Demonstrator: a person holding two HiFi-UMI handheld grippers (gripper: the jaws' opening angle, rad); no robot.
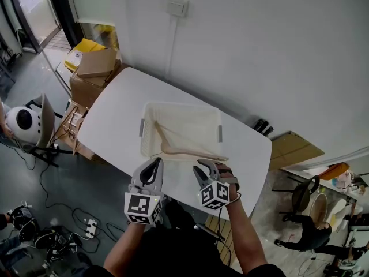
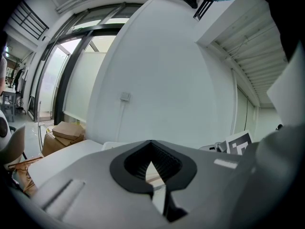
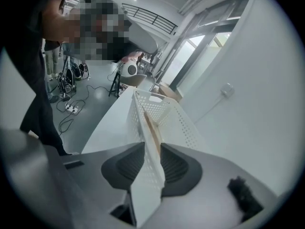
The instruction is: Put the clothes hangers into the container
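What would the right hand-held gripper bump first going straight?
Most likely the near wall of the container, between the open jaws of the right hand-held gripper. The wooden hanger lies beyond.

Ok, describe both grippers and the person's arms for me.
Both the left gripper and the right gripper have light grey bodies with black ribbed pads inside the jaws. Each carries a white cube printed with black square markers. The forearms are bare; no sleeves reach them.
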